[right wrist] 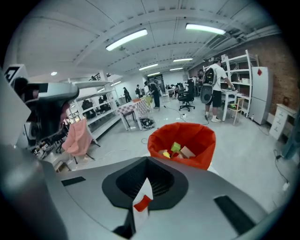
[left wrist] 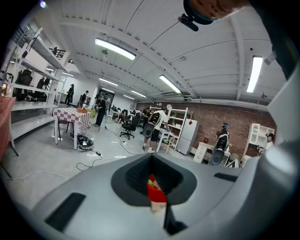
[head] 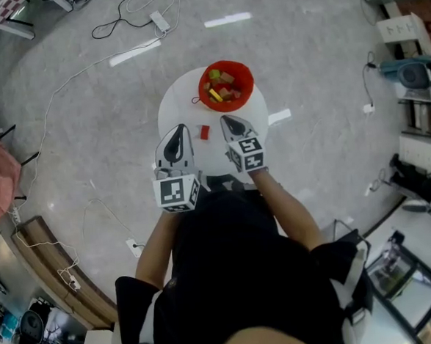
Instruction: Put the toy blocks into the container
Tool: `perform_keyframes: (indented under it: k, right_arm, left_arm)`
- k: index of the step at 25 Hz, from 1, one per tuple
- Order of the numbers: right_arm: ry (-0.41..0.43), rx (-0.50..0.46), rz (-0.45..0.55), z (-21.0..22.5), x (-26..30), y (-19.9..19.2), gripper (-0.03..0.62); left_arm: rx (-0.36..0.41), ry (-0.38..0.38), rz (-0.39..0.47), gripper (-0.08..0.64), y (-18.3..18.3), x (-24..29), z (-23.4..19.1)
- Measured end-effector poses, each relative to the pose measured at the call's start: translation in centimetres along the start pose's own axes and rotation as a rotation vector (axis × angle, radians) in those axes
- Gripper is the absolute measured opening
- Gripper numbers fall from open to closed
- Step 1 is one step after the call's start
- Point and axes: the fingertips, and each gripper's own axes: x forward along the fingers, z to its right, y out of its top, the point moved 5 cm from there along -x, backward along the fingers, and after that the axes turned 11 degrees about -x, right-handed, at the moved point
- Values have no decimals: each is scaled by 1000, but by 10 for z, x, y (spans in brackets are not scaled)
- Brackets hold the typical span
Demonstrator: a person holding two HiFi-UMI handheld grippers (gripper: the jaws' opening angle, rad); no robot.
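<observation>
Holding, right gripper (head: 226, 120): nothing. Its jaws are drawn fully together, and the slit between them shows only white tabletop with one loose block lying on it.
Holding, left gripper (head: 180, 129): jaws closed up as well. A red patch shows through the slit, but I cannot tell whether it is pinched or lies beyond the tips. From above, no block shows at the tips.
Container: round red plastic bowl (head: 248, 84), already carrying a heap of green, yellow, red and tan toy blocks (head: 223, 88).
Gripper places: both sit on the person's side of the red bowl, tips turned toward it. The right one is nearer to it, the left one is off to its left, and neither touches it.
Loose block: small red toy block (head: 204, 131), on the person's side of the bowl, between the two gripper tips and touching neither.
Support: small round white table (head: 174, 108), with the bowl toward its far edge.
Step in hand: by my reading, the last visible pick, as only this one block is outside the bowl.
Next move calls for: spreading one gripper's jaws, lowering them around the red block, closing on it, then carrying it over the bowl's rim.
</observation>
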Motion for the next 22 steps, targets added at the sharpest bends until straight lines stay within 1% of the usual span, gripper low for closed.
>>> perform_keyframes:
  k: [4,7,13,17,20,22]
  right_arm:
    - [80,-51,-133,-20,22,-29,-3]
    - [121,-94,-230,-30,40,-53,-3]
    - [213,-142,-379,-42,71,-99,-3]
    - [204,-150,-444,-42,82,-120,0]
    - [190,-191,-480,-40,90,-131,68]
    - [189,-232,-498,-39,97,-134,84]
  left_arm:
    - [-9,11,-12,-2,-2,-1,-5]
    - [-26,18,-20,-2,-5,-1,-8]
    - [-34,21,-24,-2,-10,3,-20]
    - [-42,23,-44,-2,-14,9,-27]
    - [-44,29,-57,-2,-16,11,-31]
    - [-45,32,-64,-2,-15,12,-34]
